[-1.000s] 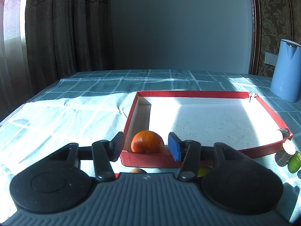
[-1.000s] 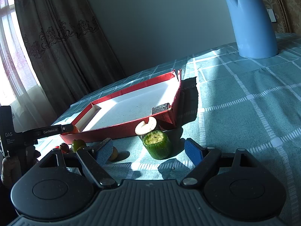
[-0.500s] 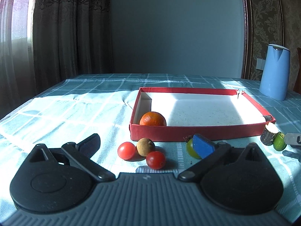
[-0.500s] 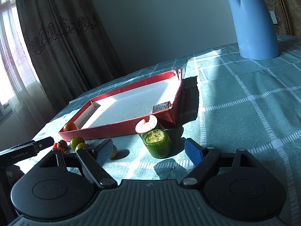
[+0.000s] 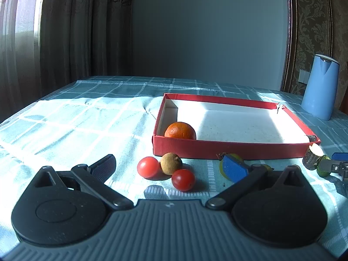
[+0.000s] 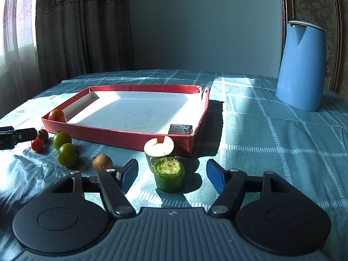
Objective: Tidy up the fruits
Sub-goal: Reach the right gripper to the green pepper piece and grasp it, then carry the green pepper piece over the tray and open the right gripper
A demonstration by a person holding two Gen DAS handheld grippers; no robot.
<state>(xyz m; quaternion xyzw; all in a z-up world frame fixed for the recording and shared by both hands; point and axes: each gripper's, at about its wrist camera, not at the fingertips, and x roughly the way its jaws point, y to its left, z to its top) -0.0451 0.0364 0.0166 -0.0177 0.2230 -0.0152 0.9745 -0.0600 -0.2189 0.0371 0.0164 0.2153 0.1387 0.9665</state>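
An orange lies in the near left corner of the red box; it also shows in the right wrist view. My left gripper is open and empty, with two red tomatoes and a brown fruit on the cloth between its fingers. My right gripper is open and empty around a green cucumber piece. A pale-topped piece stands just behind it. Two green tomatoes and a second brown fruit lie to its left.
A blue kettle stands at the back right of the checked tablecloth. A dark block sits in the box's near right corner. Curtains hang behind the table at the left.
My left gripper has let go of the orange in the box, opened wide and pulled back to the loose fruits. My right gripper has swung to face the box squarely.
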